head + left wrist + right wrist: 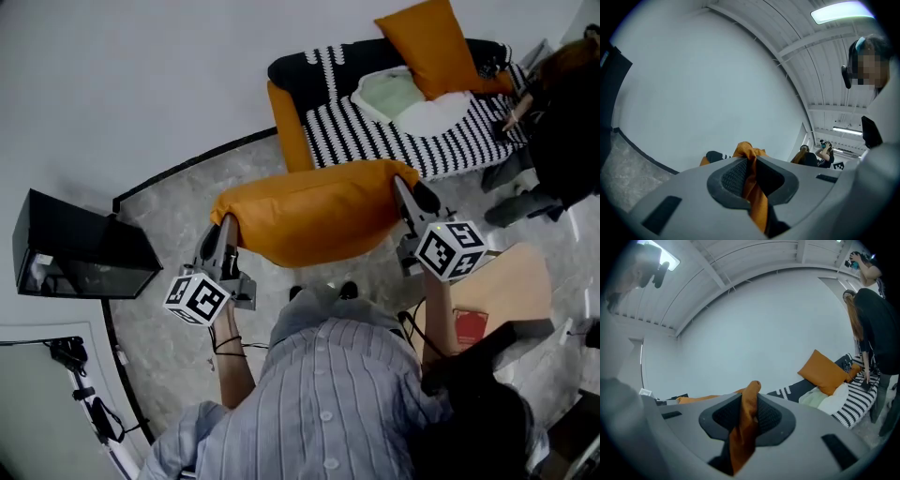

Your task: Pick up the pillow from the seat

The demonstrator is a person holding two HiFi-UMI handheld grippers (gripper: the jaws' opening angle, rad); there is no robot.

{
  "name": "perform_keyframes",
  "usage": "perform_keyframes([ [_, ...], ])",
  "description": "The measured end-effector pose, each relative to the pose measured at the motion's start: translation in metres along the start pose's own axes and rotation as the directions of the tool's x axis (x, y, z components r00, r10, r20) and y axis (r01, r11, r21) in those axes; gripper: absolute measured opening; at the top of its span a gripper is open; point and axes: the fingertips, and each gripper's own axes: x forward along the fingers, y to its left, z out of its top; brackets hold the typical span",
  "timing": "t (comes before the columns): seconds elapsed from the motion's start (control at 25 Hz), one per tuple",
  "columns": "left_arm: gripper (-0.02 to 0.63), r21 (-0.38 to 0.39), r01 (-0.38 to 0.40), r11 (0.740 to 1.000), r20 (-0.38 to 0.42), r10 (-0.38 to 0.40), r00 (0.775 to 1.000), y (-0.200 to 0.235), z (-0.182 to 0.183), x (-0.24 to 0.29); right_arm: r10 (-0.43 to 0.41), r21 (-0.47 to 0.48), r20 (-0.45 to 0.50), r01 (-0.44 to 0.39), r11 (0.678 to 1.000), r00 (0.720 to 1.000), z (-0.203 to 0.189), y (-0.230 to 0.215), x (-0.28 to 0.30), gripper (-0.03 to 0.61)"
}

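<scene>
An orange pillow (314, 214) hangs in the air between my two grippers, above the marble floor and in front of the seat. My left gripper (227, 228) is shut on its left corner, and orange fabric (752, 185) is pinched between the jaws in the left gripper view. My right gripper (405, 190) is shut on the right corner, with a fold of the fabric (745, 420) between its jaws. The seat (394, 117), with a black-and-white striped cover, stands beyond the pillow at the upper right.
A second orange pillow (427, 42), a pale green cushion (387, 91) and a white one (436, 114) lie on the seat. A person in black (562, 131) stands at its right end. A black box (80, 248) sits at left, a wooden table (511, 286) at lower right.
</scene>
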Motion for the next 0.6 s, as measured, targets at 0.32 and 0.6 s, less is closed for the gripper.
perform_keyframes([
  [0.32, 0.041, -0.001, -0.033, 0.999, -0.044, 0.033, 0.999, 0.031, -0.003, -0.019, -0.032, 0.0, -0.013, 0.032, 0.999, 0.999, -0.021, 0.027, 0.005, 0.087],
  [0.6, 0.038, 0.01, -0.03, 1.0, -0.051, 0.03, 0.998, 0.073, 0.002, -0.056, -0.064, -0.011, -0.031, 0.064, 0.998, 0.997, -0.054, 0.073, 0.011, 0.087],
])
